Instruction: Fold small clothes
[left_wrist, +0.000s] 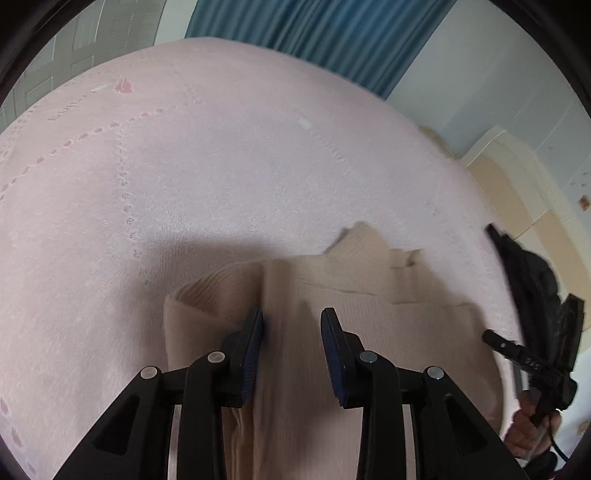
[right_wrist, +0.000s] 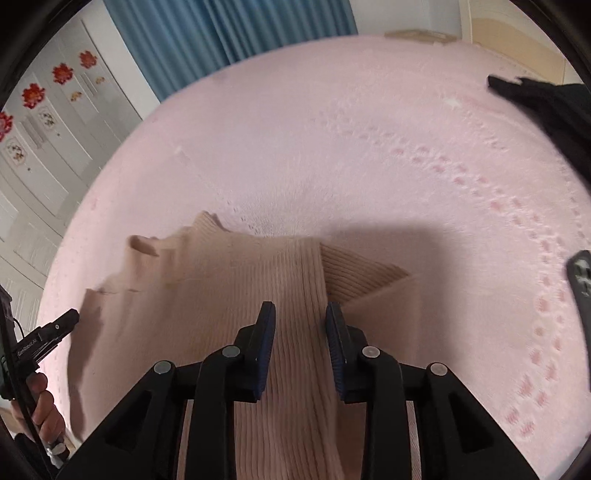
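Both the left gripper (left_wrist: 291, 323) and right gripper (right_wrist: 300, 317) stand narrowly parted, gripping nothing; the soft, light beige ribbed knit garment (right_wrist: 229, 280) lies beneath their fingertips, likely best pinched at a folded edge.

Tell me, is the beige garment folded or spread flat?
Folded, at least partly. On the beige ribbed garment, one ribbed layer lies turned over another, and a doubled edge shows on the pink bedcover.
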